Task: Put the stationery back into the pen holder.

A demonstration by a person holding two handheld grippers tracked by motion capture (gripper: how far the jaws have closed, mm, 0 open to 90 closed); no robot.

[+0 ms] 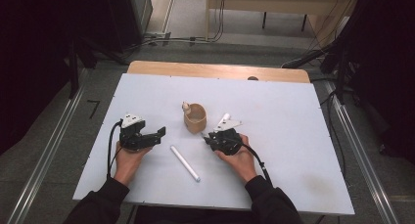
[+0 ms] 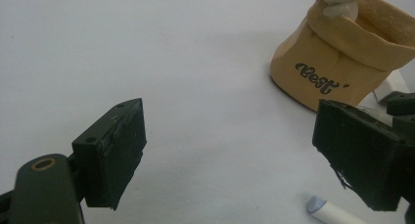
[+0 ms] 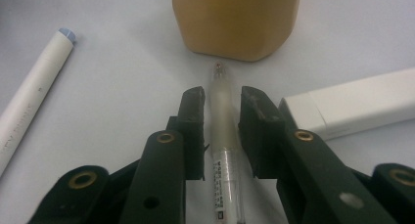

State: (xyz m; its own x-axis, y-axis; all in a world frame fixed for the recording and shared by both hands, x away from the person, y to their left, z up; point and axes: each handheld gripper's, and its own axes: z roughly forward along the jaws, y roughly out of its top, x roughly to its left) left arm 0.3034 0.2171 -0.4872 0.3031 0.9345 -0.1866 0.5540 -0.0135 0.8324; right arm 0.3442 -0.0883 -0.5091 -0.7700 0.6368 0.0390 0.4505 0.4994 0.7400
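Right tool (image 3: 221,99) straddles clear pen (image 3: 220,136), narrow gaps either side.

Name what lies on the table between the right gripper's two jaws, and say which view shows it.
A clear pen lies lengthwise between the right gripper's jaws, tip toward the tan holder. The right gripper view shows it.

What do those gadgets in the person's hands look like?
Both are black. The left gripper and right gripper each carry a grey three-cornered plate, trail a black cable, and show brass-ringed holes near their blocky fingers. The sleeves are dark.
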